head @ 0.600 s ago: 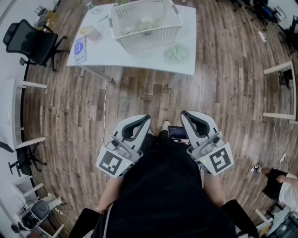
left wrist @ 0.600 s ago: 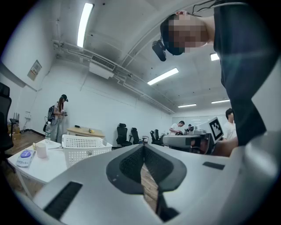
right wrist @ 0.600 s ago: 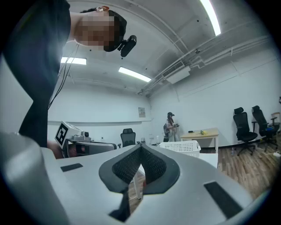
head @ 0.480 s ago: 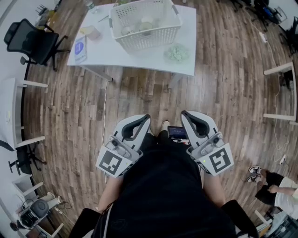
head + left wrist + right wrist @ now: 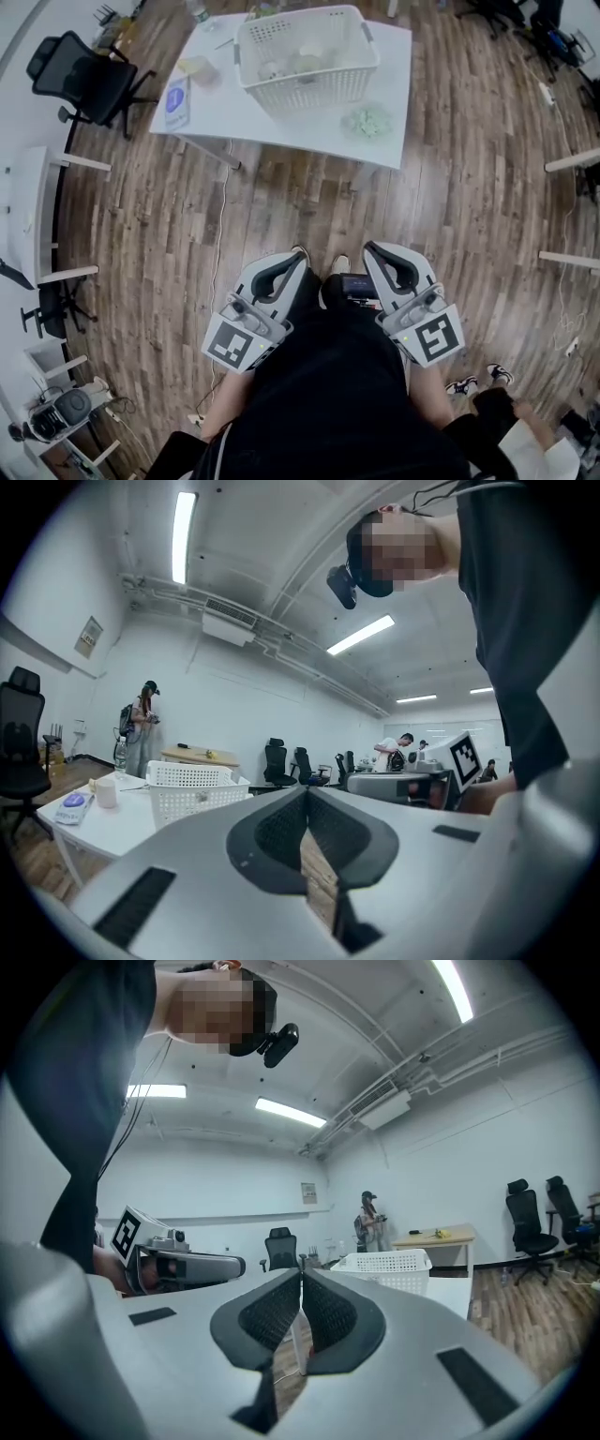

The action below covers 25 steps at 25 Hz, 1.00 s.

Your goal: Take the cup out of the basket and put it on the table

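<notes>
Presently left gripper (image 5: 298,253) and right gripper (image 5: 370,247) are clenched, empty; step to the counter (image 5: 225,114), open one squarely over the basket (image 5: 309,94).

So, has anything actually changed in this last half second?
Very little. The head view has shifted, so the table and basket now sit slightly further right. A bystander at lower right has walked closer. Nothing was taken hold of or let go. The left gripper and right gripper stay shut and empty at the waist.
</notes>
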Available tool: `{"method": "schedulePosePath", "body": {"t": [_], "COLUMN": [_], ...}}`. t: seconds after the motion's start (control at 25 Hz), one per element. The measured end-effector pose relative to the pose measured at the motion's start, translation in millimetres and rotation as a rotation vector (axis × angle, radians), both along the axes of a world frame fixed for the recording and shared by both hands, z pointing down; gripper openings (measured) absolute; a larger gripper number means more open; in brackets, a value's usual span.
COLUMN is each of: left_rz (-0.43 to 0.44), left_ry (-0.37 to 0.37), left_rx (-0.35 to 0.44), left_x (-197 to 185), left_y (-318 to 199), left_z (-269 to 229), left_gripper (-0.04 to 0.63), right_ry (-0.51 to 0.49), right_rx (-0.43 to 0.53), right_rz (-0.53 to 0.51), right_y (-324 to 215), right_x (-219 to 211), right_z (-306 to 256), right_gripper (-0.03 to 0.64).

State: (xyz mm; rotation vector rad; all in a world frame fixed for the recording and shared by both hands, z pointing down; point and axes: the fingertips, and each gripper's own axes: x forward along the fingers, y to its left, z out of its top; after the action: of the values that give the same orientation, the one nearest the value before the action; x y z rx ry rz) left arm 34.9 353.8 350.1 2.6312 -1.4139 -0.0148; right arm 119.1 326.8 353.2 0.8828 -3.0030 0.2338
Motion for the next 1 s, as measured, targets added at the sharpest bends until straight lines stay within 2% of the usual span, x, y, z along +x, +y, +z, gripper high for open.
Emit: {"method": "schedulePosePath", "body": {"t": [0.24, 0.4, 0.76, 1.0], "left_rz": [-0.026, -0.024, 0.043, 0.092], "left_ry": [0.002, 0.007, 0.036, 0.045], "left_rx": [-0.007, -0.015, 0.013, -0.001], "left_x": [-21.9, -38.1, -85.4, -121.8], "left_y": [-9.6, -29.3, -108.0, -147.3], "left_z": [6.2, 19.5, 8.5, 14.1], "left_gripper": [0.009, 0.009, 0.009, 0.009], "right_ry": [0.031, 0.086, 0.131, 0.149], "right_rx": [-0.021, -0.035, 0.011, 0.0], "right_rz": [-0.041, -0.076, -0.036, 0.006], "right_y": [-10.2, -22.6, -95.0, -130.6], "right_x": [-19.2, -37.8, -94.0, -130.5], "right_z": [11.7, 19.8, -2.4, -1.2], "right_gripper": [0.028, 0.028, 0.028, 0.028]}}
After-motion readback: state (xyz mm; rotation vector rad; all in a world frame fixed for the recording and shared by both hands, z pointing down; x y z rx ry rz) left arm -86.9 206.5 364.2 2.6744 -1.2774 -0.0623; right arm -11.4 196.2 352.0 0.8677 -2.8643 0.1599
